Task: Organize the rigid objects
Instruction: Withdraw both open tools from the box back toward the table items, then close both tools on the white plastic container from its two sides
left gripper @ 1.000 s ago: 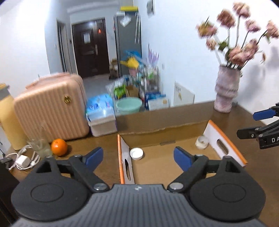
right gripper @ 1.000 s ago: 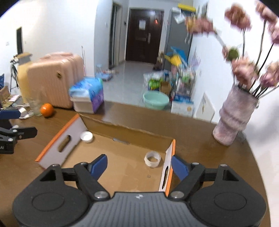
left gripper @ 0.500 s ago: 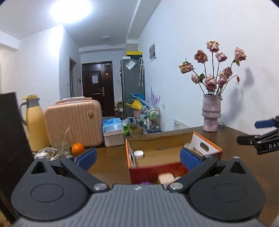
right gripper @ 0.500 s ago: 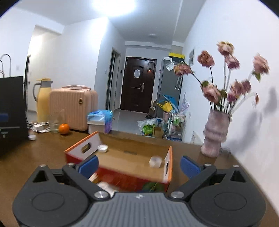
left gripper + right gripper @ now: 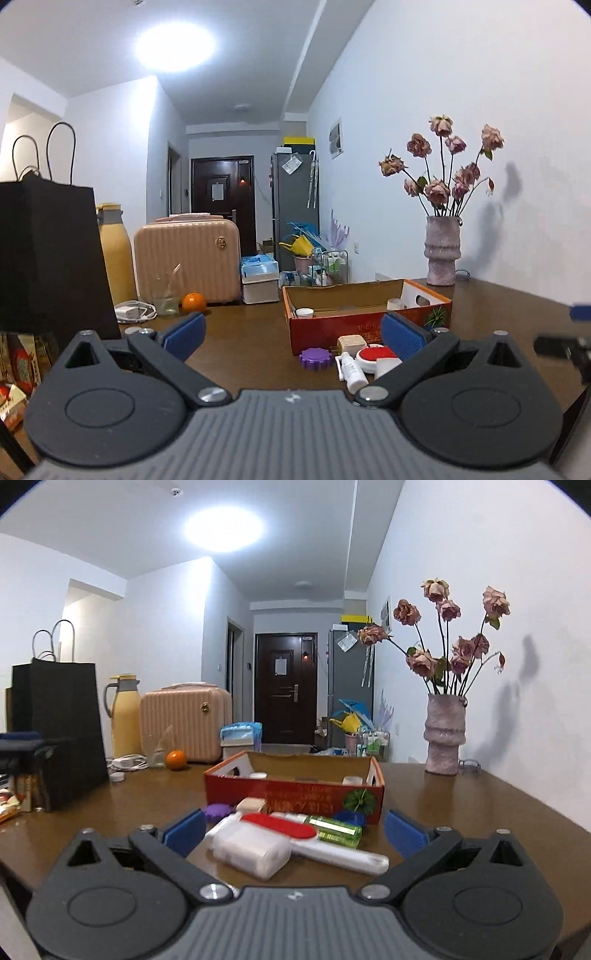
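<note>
A red cardboard box (image 5: 369, 321) (image 5: 295, 792) stands open on the brown table, with a white cap (image 5: 304, 313) and a tape roll (image 5: 394, 303) inside. In front of it lie small items: a purple gear-shaped lid (image 5: 314, 358), a beige block (image 5: 351, 342), a white tube (image 5: 351, 367), a red-topped white brush (image 5: 295, 829), a white plastic case (image 5: 251, 849), a green bottle (image 5: 338, 829). My left gripper (image 5: 291, 334) is open and empty, low over the table. My right gripper (image 5: 293, 829) is open and empty, with the items just ahead between its fingers.
A black paper bag (image 5: 48, 258) stands at the left. Behind are a yellow thermos (image 5: 114, 254), pink suitcase (image 5: 188, 258), glass (image 5: 164, 299), orange (image 5: 194, 302), charger cable (image 5: 135, 312). A vase of dried roses (image 5: 443, 254) stands at the right back.
Both grippers dropped from looking down into the box to table level in front of it. The small items before the box came into view. Both stay open.
</note>
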A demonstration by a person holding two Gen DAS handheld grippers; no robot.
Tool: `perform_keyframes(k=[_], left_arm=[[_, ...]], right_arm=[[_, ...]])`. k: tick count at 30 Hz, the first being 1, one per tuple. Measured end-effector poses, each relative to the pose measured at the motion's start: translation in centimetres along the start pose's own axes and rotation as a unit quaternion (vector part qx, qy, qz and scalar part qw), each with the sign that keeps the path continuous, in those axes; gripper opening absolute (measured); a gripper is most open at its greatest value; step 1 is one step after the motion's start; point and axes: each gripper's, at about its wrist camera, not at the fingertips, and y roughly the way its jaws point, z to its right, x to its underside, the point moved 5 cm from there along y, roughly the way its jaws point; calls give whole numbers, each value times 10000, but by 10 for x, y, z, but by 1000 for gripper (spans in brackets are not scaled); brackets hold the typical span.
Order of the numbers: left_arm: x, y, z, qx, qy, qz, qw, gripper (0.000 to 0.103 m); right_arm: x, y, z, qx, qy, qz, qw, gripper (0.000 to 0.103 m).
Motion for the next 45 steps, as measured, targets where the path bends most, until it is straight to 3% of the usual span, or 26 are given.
perform_keyframes(k=[4, 8, 14, 20, 22, 24, 27, 31, 38, 41, 42, 45], left_arm=[[3, -1, 1, -75, -24, -103, 9999, 103], [14, -1, 9, 42, 35, -254, 9997, 103], [40, 17, 21, 200, 160, -523, 9983, 103], [75, 57, 35, 328, 267, -1206, 9918, 103], [82, 71, 41, 383, 282, -1366, 9895, 103], [85, 87, 45, 407, 238, -1417, 9888, 102], [80, 114, 53, 566, -1, -1418, 9883, 85], [78, 155, 61, 840, -381, -1833, 9787, 53], [79, 197, 69, 1365, -857, -2172, 9627, 51], [78, 201, 71, 1608, -1063, -2264, 9548, 35], [78, 201, 70, 1650, -1134, -2311, 9521, 35], [78, 200, 69, 1675, -1186, -2343, 9502, 35]], right_arm=[[7, -17, -3, -25, 191, -109, 9998, 103], [18, -19, 5, -292, 750, -514, 9954, 99], [35, -11, 9, -105, 586, -670, 9960, 96], [48, 35, 18, -137, 746, -1131, 9907, 76], [50, 51, 19, -232, 833, -1265, 9882, 65], [49, 66, 20, -357, 913, -1330, 9862, 61], [46, 91, 21, -486, 1000, -1433, 9834, 50], [41, 125, 18, -692, 1103, -1460, 9807, 50], [41, 171, 19, -865, 1534, -1585, 9715, 49], [45, 183, 18, -976, 1730, -1668, 9658, 39], [46, 185, 18, -1080, 1833, -1672, 9627, 34], [47, 185, 16, -1178, 1937, -1707, 9589, 32]])
